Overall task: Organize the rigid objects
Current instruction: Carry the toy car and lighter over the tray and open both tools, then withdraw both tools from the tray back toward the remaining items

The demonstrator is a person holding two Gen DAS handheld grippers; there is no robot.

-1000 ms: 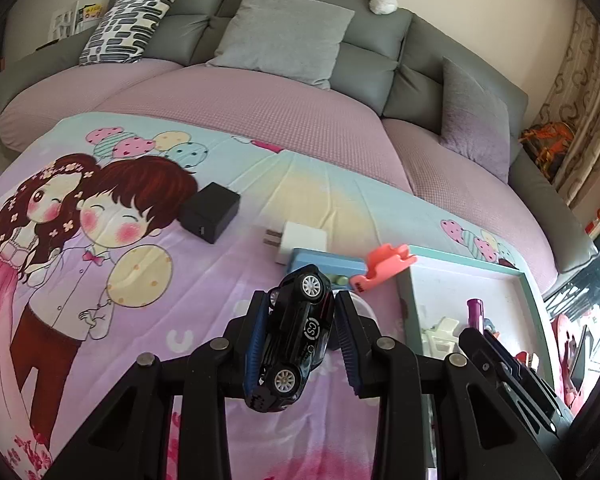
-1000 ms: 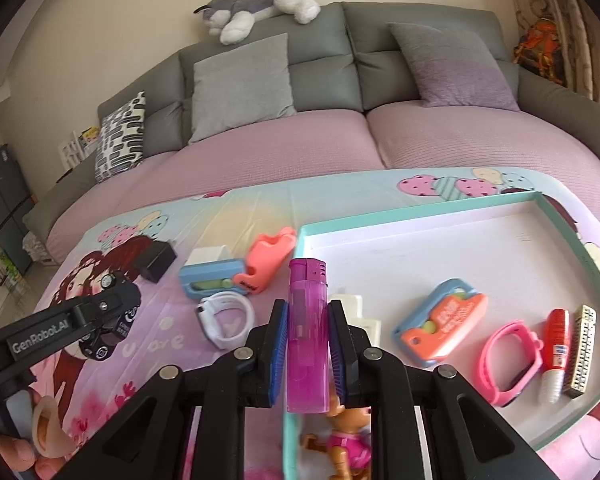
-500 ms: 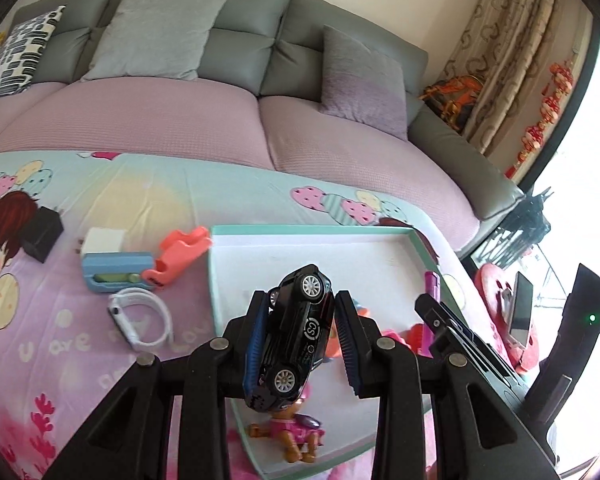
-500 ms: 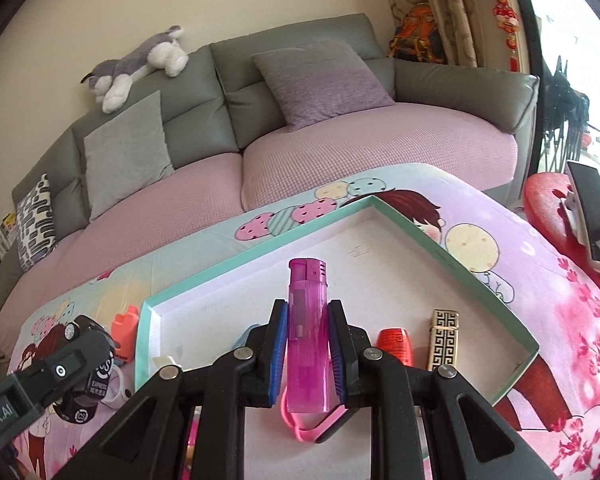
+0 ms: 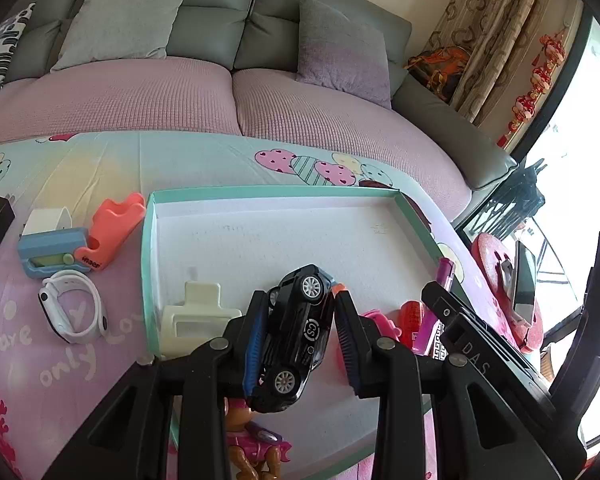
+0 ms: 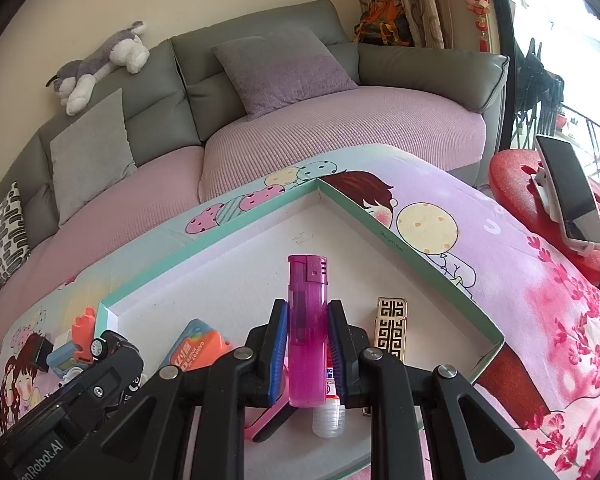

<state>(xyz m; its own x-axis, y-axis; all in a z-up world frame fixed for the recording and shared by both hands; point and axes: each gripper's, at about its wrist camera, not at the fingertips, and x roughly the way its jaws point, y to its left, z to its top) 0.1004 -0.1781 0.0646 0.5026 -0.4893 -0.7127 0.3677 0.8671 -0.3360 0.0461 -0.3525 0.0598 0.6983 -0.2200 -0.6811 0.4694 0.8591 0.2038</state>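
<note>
My left gripper (image 5: 300, 334) is clamped on a black toy car (image 5: 298, 338), glossy w/ silver wheels, tilted nose-up at center-bottom of the left wrist view, over the white tray w/ teal rim (image 5: 148, 248). My right gripper (image 6: 307, 342) is clamped on a translucent magenta lighter (image 6: 306, 328), upright, lower center of the right wrist view, above the same tray (image 6: 416, 248). A gold-patterned lighter (image 6: 391, 326) lies in the tray just right of it; an orange-blue toy (image 6: 198, 350) sits at lower left.

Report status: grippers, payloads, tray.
Left gripper shut on black toy car. Right gripper shut on purple lighter. Both over teal tray. Far half bare.
</note>
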